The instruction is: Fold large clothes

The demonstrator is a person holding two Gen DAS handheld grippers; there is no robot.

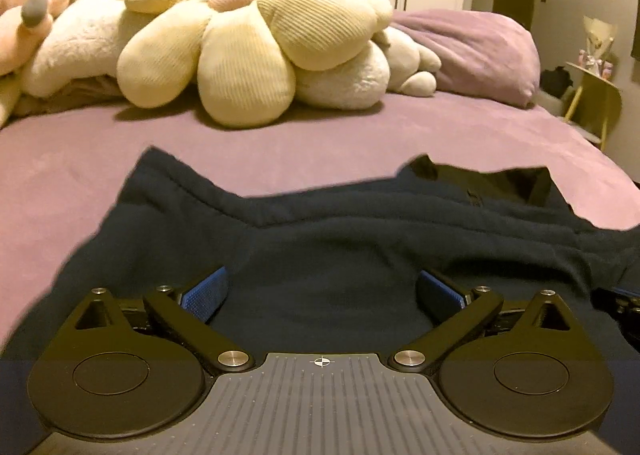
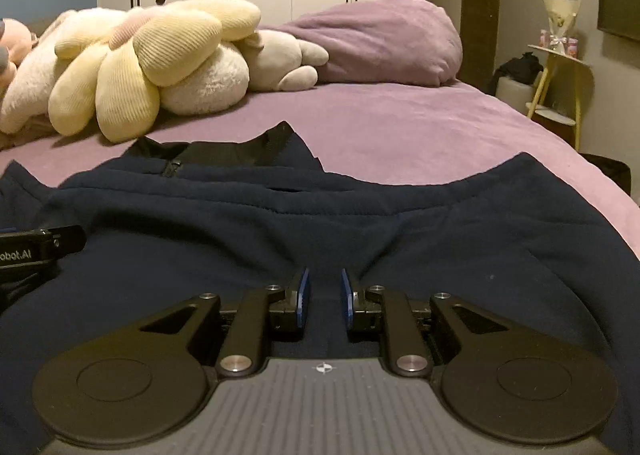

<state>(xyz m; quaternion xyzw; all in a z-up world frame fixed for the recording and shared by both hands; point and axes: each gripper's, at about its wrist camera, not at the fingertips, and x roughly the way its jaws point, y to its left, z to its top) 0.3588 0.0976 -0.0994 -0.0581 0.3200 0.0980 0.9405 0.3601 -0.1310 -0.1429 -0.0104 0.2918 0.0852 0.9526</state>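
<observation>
The navy garment (image 1: 320, 247) runs under both grippers and off the lower edges, its hem hidden. A pink plush toy (image 1: 24, 11) is cut off at left.

The left black two-finger tongs (image 1: 322, 291) are sitting wide open, their blue ribbed pads (image 1: 204, 295) splayed far apart and angled outward. The right black two-finger tongs (image 2: 324, 297) are holding their blue pads (image 2: 304, 295) nearly parallel with a narrow gap between. The left tongs are showing just left of the right tongs.
</observation>
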